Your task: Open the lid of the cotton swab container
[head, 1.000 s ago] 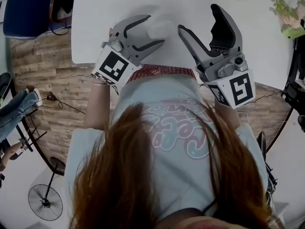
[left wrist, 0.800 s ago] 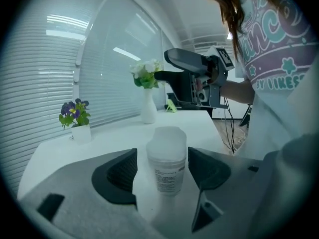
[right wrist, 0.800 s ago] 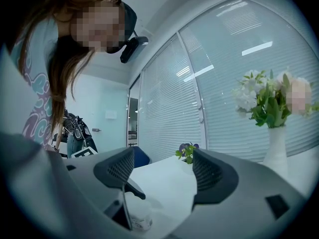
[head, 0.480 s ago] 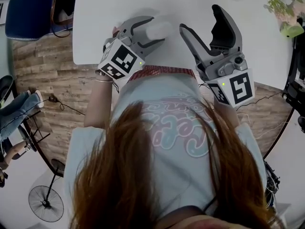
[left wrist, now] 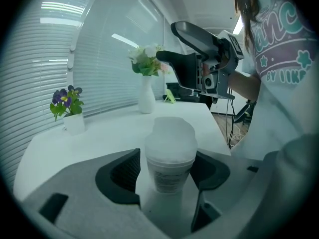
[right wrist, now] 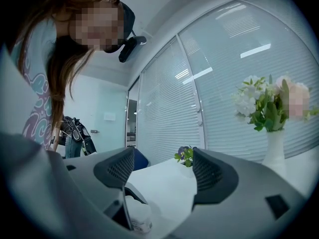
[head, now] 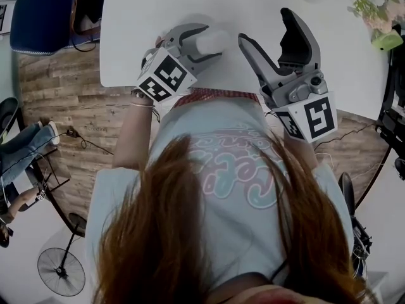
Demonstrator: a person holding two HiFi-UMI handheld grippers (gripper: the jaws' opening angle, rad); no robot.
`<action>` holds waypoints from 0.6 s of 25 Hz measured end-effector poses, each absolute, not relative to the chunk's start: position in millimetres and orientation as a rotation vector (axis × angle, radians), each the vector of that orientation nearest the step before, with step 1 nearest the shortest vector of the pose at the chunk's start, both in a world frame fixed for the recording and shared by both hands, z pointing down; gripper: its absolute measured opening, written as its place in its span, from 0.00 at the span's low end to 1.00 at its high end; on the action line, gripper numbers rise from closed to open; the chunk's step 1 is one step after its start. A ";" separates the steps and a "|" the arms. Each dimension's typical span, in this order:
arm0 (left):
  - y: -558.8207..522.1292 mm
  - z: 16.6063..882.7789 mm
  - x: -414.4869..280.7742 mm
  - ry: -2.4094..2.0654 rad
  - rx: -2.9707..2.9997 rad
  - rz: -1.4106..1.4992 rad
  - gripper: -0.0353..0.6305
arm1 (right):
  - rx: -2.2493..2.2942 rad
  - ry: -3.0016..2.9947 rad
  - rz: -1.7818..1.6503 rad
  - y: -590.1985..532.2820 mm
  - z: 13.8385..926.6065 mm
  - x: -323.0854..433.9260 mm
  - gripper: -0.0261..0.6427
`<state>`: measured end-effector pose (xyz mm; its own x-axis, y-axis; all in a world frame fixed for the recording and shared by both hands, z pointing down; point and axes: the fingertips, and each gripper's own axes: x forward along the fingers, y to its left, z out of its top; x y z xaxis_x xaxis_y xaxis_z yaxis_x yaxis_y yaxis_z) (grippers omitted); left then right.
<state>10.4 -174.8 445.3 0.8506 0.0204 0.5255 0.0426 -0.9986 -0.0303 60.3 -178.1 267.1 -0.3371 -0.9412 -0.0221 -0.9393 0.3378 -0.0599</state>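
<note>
White tabletop [head: 152, 5] with a frosted cotton swab container [left wrist: 170, 148] standing upright, lid on, near the person's edge. The left claw [head: 211, 42] brackets the container (jaws apart, a sliver of gap on one side). The right claw [head: 266, 25] hovers nearby, spread wide, holding nothing.

Over the last second the grey left gripper [head: 212, 42] slid rightward and rolled, turning its black-and-white marker cube [head: 166, 76] onto a corner, so the small white plastic cotton swab container [head: 206, 43] sat deeper between its parted jaws.
</note>
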 end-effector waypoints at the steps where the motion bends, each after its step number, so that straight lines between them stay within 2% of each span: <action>1: -174.9 445.4 10.4 -0.050 -2.980 -0.849 0.49 | -1.777 2.526 -0.057 -178.1 267.1 59.9 0.56; 9: -175.1 447.3 10.9 -0.048 -2.955 -0.878 0.48 | -1.769 2.531 -0.036 -176.9 262.3 56.6 0.56; 13: -178.1 449.0 10.5 -0.030 -2.929 -0.895 0.37 | -1.782 2.522 -0.029 -175.1 260.7 59.9 0.56; 15: -179.5 448.8 10.1 -0.024 -2.930 -0.894 0.37 | -1.791 2.518 -0.028 -175.0 259.9 61.5 0.56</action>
<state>10.1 -179.5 448.8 0.8297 -0.0079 0.5581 0.0375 -0.9969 -0.0698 61.5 -175.0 259.9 -0.3275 -0.9443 -0.0314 -0.9434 0.3286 -0.0447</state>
